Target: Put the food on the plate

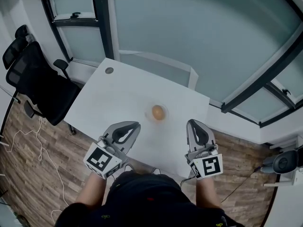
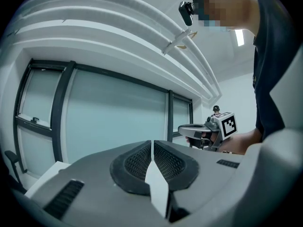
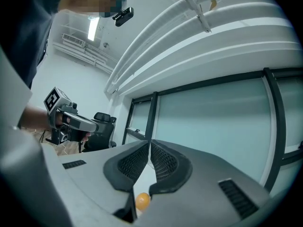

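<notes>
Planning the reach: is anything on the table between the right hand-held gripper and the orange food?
Nothing visible does. Only bare white table lies between the right hand-held gripper and the orange food, which sits on the plate.

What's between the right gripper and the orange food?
Only bare white table separates the right gripper from the orange food; the head view shows it.
</notes>
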The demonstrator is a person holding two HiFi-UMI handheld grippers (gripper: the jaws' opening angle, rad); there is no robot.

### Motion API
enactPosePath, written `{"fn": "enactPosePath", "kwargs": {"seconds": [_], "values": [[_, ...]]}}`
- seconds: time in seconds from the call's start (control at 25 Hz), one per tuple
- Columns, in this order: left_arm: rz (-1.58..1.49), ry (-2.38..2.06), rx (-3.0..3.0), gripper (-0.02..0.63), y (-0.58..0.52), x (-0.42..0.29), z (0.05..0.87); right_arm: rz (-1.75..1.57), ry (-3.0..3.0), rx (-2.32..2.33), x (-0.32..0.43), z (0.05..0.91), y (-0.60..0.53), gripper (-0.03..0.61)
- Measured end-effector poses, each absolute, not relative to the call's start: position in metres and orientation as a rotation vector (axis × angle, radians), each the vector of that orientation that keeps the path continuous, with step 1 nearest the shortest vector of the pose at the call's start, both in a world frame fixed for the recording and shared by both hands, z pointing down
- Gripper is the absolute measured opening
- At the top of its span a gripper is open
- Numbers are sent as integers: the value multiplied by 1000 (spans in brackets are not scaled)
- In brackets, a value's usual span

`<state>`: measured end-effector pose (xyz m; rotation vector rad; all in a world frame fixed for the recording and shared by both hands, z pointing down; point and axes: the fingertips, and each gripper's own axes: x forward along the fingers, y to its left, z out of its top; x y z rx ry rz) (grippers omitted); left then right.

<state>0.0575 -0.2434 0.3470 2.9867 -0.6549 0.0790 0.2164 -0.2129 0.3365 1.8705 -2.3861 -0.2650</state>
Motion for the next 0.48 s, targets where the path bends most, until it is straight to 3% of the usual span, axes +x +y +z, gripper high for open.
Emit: {"fn": "enactPosePath", "kwargs": {"seconds": [0.48], "values": [[77,-658,3001,35,-239,55,343,-279,-2398,1850,211,332,-209,34]]}}
